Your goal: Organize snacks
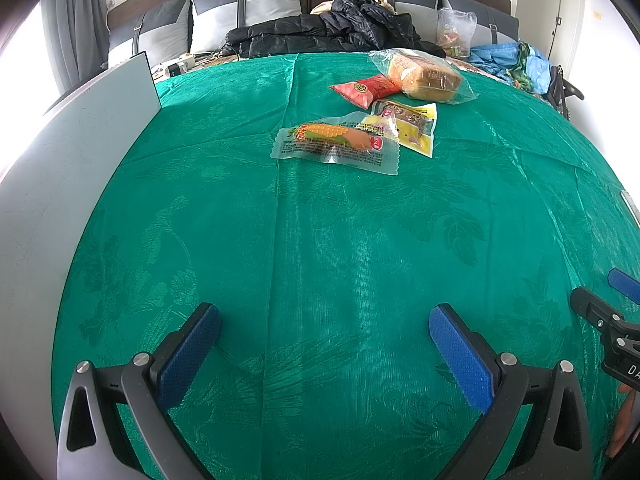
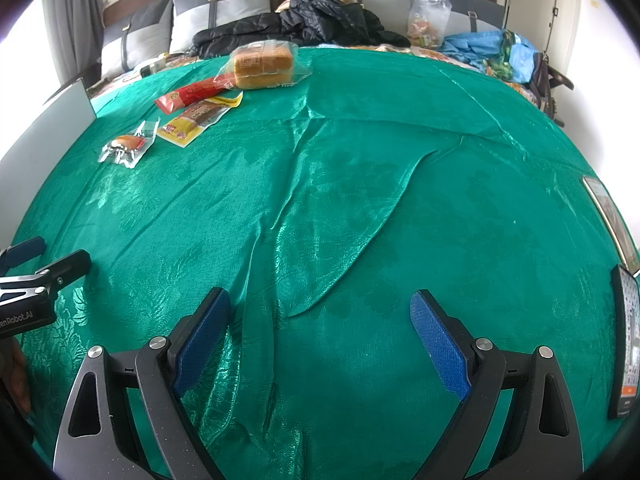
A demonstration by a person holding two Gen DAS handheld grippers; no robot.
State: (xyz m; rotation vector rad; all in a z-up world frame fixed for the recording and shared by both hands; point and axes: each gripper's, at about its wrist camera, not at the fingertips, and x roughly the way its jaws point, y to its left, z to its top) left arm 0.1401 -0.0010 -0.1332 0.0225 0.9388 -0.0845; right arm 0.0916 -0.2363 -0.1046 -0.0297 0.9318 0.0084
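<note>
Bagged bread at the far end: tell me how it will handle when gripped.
The bagged bread probably squashes easily, since the loaf looks soft. Its loose clear wrapper looks slippery, so fingers may catch only film. It likely feels light for its bulk.

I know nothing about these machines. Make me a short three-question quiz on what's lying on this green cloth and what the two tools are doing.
1. True or false: the left tool is gripping a snack.
2. Which snack lies farthest from the tools? A) corn-picture packet B) bagged bread C) red packet
3. Fill in: the yellow-edged packet lies partly under the ____ packet.

Key: 1. False; both it and the right tool are open and empty above the green cloth. 2. B. 3. Corn-picture.
</note>
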